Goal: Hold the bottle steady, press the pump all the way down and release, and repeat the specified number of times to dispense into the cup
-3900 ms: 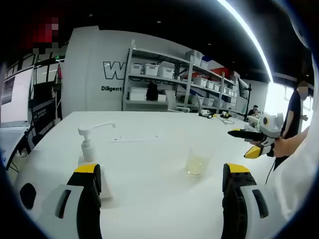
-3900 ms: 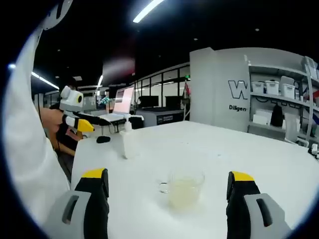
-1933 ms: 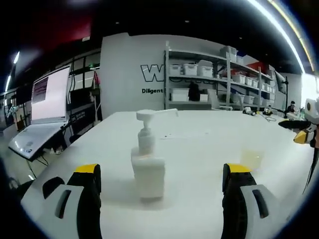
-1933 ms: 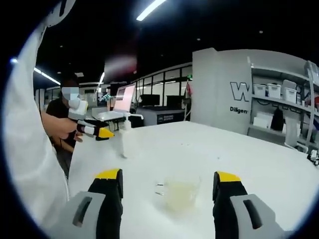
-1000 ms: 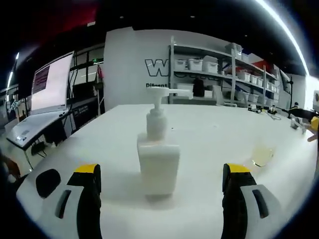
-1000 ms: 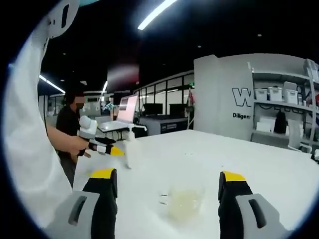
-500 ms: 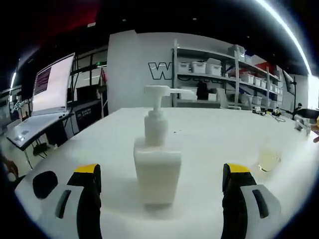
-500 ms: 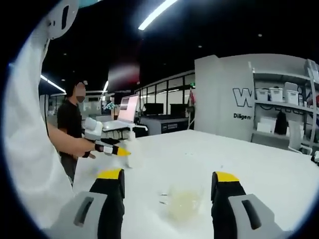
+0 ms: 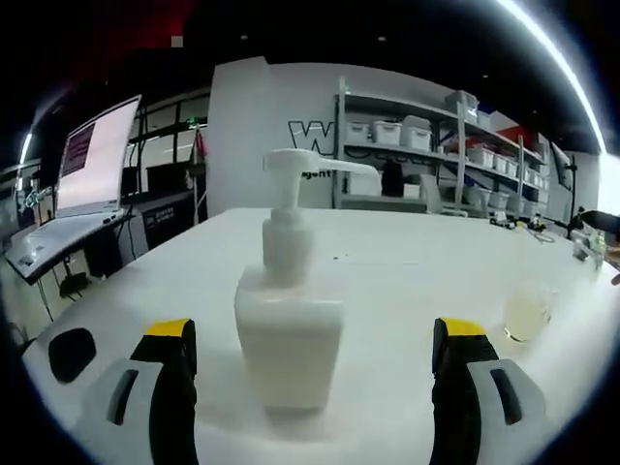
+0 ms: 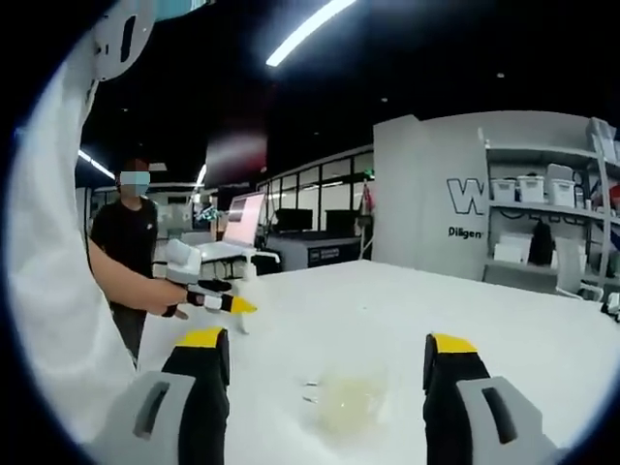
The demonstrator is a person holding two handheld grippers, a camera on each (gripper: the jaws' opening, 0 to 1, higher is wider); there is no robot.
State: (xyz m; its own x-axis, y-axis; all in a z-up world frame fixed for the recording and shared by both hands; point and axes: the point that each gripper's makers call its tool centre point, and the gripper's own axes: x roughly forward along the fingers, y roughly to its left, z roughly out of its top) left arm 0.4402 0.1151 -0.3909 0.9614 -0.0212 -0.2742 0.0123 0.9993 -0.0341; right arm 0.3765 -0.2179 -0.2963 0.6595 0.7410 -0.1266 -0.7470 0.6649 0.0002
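A matt white plastic pump bottle (image 9: 289, 329) stands on the smooth white table (image 9: 407, 291), near a glossy clear plastic cup (image 9: 527, 312).

Left gripper (image 9: 310, 344) with jaws wide apart, right gripper (image 10: 327, 354) likewise spread, hand (image 10: 153, 291) at left apparently gripping the left tool

Setting: lab or workshop, probably. White worktable (image 9: 407, 281), metal shelving (image 9: 426, 155) with storage bins, monitor (image 9: 97, 155), ceiling strip lights (image 10: 310, 29).
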